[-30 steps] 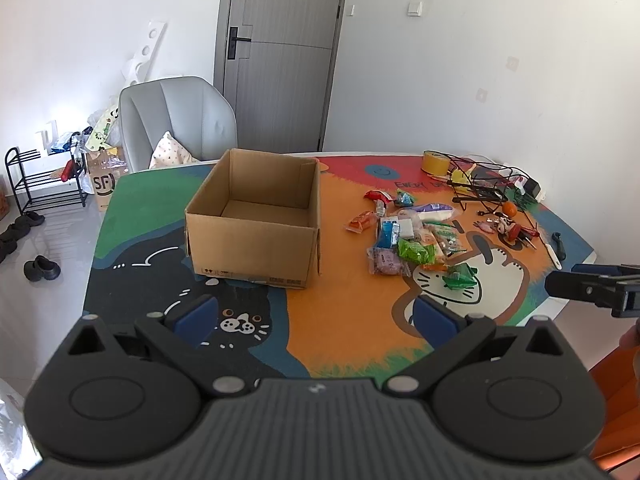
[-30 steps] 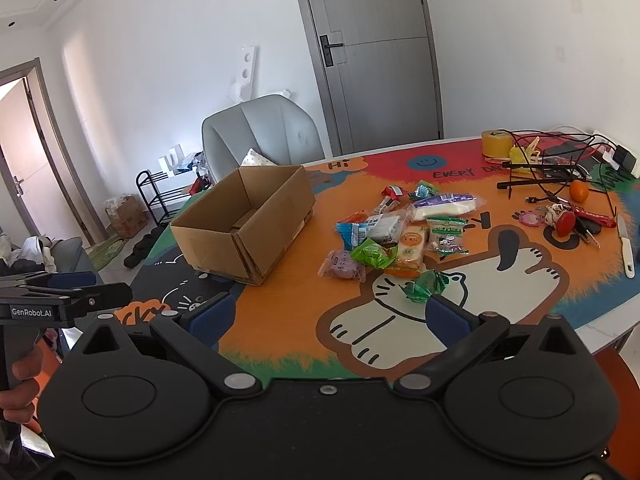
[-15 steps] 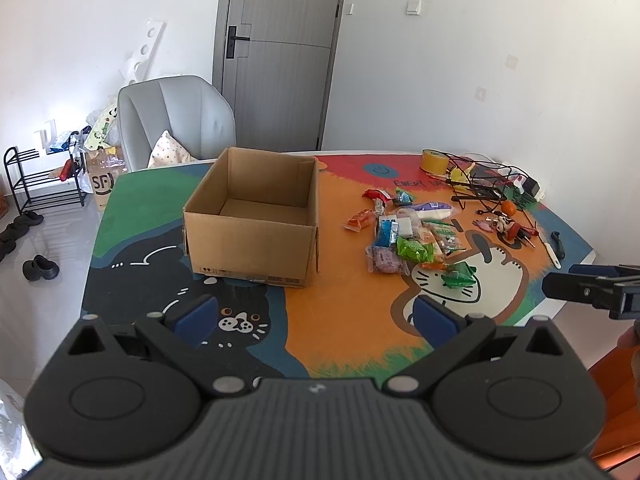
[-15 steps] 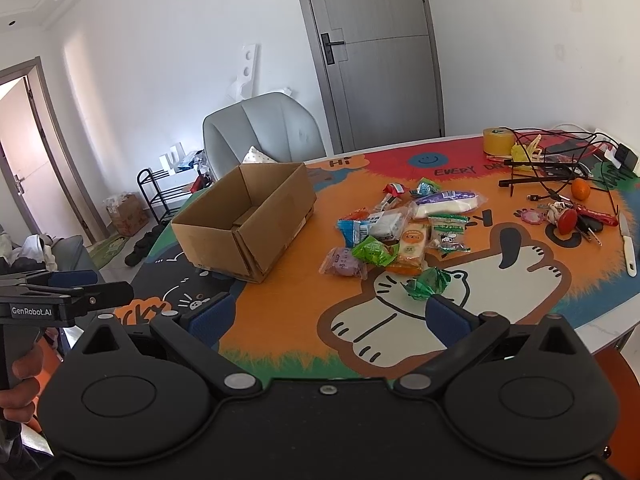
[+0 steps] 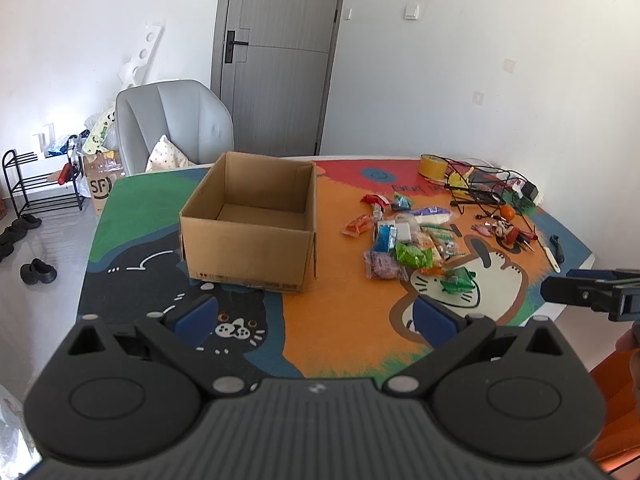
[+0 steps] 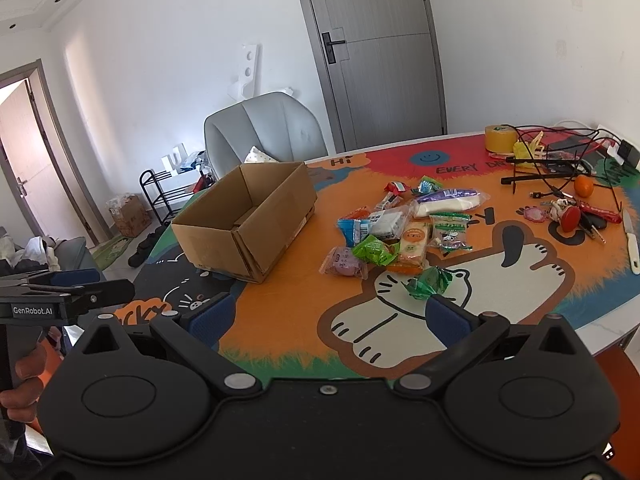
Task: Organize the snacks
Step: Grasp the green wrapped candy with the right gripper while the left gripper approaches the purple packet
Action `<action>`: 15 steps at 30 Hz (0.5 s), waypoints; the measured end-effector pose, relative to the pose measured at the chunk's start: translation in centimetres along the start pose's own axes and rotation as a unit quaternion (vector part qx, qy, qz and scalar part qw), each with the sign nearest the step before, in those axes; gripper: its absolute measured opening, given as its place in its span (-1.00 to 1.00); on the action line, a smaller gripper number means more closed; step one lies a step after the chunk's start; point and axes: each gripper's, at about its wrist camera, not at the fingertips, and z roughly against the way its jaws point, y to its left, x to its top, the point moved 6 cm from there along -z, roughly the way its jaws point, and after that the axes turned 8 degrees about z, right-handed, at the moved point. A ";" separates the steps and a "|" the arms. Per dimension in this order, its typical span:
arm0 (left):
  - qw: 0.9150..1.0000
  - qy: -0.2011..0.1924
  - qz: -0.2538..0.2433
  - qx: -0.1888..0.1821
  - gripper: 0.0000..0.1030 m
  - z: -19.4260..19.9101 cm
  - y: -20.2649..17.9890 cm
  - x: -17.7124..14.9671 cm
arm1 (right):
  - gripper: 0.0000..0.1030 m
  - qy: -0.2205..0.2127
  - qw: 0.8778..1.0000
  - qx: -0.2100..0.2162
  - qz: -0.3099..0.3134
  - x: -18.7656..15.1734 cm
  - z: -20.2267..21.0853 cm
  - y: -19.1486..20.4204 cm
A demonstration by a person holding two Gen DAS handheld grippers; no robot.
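Right hand-held gripper [image 6: 326, 316] agape, green snack [image 6: 428, 282] just ahead

Table [image 5: 340, 320] w/ cardboard box [image 5: 248, 248], snack packs [image 5: 404, 240], cables [image 5: 480, 184].

"GenRobot.AI" is printed in white on the left gripper [image 6: 68, 296]. The table mat [image 6: 460, 168] reads "Hi" and "EVERY D", the rest hidden by clutter. A floor carton [image 5: 102, 184] bears "SF". The snack wrappers' print is too small to read.

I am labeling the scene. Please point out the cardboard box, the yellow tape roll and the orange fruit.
cardboard box [image 5: 256, 252], left wrist view, front wall.
yellow tape roll [image 6: 501, 139], right wrist view, outer side.
orange fruit [image 6: 583, 187], right wrist view, its middle.
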 end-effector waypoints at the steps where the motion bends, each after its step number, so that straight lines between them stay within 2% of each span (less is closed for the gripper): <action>1: 1.000 0.000 -0.001 0.000 1.00 -0.3 -0.1 0.1 | 1.00 -0.001 1.000 0.002 -0.001 0.0 -0.1 -0.2; 11: 1.000 -0.006 0.004 -0.004 1.00 -3.5 -0.3 0.0 | 1.00 0.009 1.000 -0.010 0.002 -0.7 -2.5 -1.4; 15: 1.000 -0.005 0.007 -0.015 1.00 -4.7 -0.3 0.1 | 1.00 0.008 1.000 -0.003 -0.002 -0.7 -3.3 -1.7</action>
